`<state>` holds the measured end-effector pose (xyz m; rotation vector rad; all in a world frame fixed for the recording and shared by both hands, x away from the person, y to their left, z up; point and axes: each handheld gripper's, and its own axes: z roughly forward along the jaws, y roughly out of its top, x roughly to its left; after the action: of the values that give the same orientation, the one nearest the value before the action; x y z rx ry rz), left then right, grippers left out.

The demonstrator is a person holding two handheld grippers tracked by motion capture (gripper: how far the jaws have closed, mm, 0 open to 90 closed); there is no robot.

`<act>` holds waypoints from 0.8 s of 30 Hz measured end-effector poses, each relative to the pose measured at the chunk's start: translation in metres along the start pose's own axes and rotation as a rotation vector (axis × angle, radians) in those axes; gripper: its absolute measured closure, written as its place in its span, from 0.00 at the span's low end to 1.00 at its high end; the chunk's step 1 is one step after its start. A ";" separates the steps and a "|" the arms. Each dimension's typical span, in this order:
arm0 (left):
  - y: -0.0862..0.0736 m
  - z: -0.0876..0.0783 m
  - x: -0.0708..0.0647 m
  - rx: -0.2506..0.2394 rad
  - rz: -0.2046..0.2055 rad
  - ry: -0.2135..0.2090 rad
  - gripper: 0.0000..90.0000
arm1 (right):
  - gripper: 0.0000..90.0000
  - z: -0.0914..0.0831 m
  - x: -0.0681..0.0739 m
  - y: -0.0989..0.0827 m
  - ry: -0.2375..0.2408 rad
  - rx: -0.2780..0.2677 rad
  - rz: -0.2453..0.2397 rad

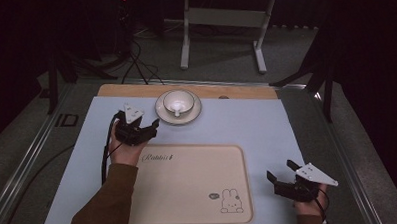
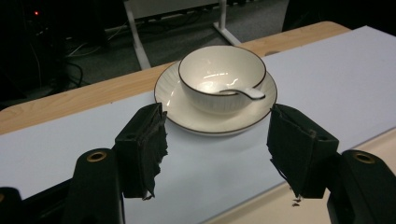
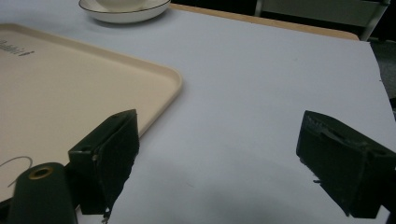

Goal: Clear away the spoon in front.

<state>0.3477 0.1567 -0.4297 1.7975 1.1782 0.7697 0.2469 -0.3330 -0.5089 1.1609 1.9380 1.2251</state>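
We hold our left claw (image 1: pixel 149 127) released, its jaws spread wide with nothing between them, and in the high view it hovers over the pale blue mat (image 1: pixel 247 125) just off the tray's far left corner. The white bowl (image 1: pixel 178 102) sits on its black-rimmed saucer (image 1: pixel 196 113) at about one o'clock from that claw, near but not touching it, at the far edge of the mat close to the bare wooden strip of the tabletop (image 1: pixel 236 90). In the left gripper view the bowl (image 2: pixel 222 77) stands upright at twelve o'clock beyond the two black jaws, centred on the saucer (image 2: pixel 170 93), and a white spoon (image 2: pixel 243 92) lies inside it with its handle resting over the rim toward three o'clock. Our right claw (image 1: pixel 281 171) is also released and holds nothing, and it rests low over the mat just off the tray's near right corner, at about four o'clock from the bowl and well apart from it. The beige tray (image 1: pixel 189 182) lies between our two hands, bare except for a printed rabbit (image 1: pixel 231 201) near its right corner. In the right gripper view the tray's rounded corner (image 3: pixel 154 88) lies at ten o'clock from the jaws, with the saucer's edge (image 3: pixel 123 16) at eleven o'clock beyond it.
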 end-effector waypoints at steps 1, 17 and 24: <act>0.000 0.000 0.000 0.000 0.000 0.000 0.41 | 0.14 0.000 0.000 0.000 0.000 0.000 0.000; 0.018 0.018 -0.001 -0.022 -0.034 -0.011 0.41 | 0.14 0.000 -0.001 0.000 -0.001 -0.002 0.001; 0.026 0.025 0.000 -0.027 -0.038 -0.011 0.41 | 0.14 0.000 -0.001 0.000 -0.001 -0.003 0.001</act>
<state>0.3794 0.1432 -0.4182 1.7503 1.1862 0.7494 0.2468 -0.3337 -0.5088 1.1608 1.9342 1.2268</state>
